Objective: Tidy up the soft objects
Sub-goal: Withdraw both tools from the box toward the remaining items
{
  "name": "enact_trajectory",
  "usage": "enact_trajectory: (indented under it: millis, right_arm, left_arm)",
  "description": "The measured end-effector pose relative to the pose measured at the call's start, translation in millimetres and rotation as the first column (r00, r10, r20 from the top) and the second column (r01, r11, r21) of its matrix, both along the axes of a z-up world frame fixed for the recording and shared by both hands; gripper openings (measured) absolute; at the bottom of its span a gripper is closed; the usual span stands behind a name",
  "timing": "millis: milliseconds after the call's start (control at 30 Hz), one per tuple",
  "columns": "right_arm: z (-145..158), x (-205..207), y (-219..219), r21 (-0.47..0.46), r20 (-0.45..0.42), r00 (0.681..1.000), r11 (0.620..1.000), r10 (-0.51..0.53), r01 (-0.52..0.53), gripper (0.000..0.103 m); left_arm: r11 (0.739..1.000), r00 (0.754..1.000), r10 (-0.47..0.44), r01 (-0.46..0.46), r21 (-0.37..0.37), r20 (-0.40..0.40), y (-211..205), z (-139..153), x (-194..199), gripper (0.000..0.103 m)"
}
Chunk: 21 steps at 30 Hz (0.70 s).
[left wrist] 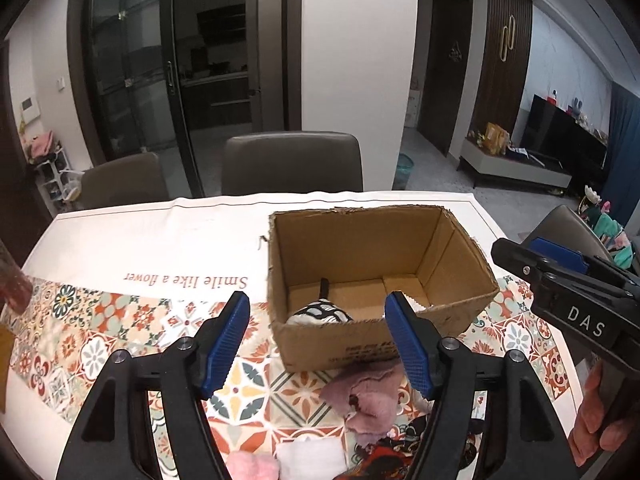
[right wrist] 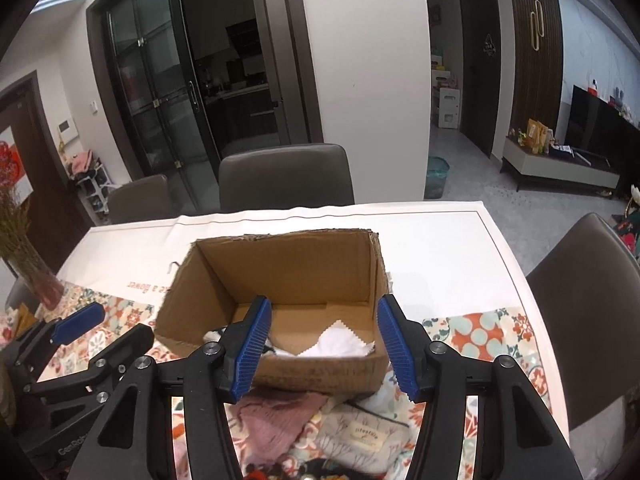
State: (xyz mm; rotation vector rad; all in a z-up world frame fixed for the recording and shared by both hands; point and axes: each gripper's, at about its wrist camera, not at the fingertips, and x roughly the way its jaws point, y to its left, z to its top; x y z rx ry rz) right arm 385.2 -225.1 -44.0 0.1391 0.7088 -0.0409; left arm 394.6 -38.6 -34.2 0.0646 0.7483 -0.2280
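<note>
Right wrist | one cardboard box (right wrist: 280, 276) | two cloths inside | both grippers' jaws spread, empty

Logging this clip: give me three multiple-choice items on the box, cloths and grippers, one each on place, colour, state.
1. Where is the white cloth?
A in the box
B on a chair
C in a gripper

2. What colour are the gripper pads?
A red
B blue
C green

3. How is the right gripper?
A shut on a cloth
B open, empty
C shut, empty

A: it lies on the box floor.
B: all pads seen are blue.
B: pads stand apart with nothing between them.
</note>
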Motion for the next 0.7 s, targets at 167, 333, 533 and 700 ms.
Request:
enact_trajectory:
  millis: [167, 333, 533, 700]
  right_arm:
    - [6.3, -17.6, 5.3, 0.001, 0.000, 1.000, 1.000, -0.008, 0.008, 0.056]
    - [7.7, -38.3, 12.2, 0.005, 0.000, 1.000, 1.000, -0.021, 0.021, 0.066]
    - [7.4, -64.8, 25.0, -0.028, 0.025, 1.000, 1.000, -0.012, 0.013, 0.066]
    - [5.6, -80.8, 30.8, -0.014, 0.039, 0.999, 1.000, -0.018, 0.019, 0.066]
  left_arm:
    - [1.000, 0.999, 0.024, -0.025, 0.010, 0.029, 11.4, 6.3, -20.5, 0.070]
    - [0.998, 0.997, 0.050, -0.051, 0.020, 0.051, 21.8, 7.8, -44.0, 0.071]
    - [0.996, 0.993, 0.081, -0.084, 0.038, 0.080, 30.3, 6.8, -72.5, 0.072]
    - [0.992, 0.990, 0.124, -0.126, 0.024, 0.072, 39.2, 4.8, -88.2, 0.072]
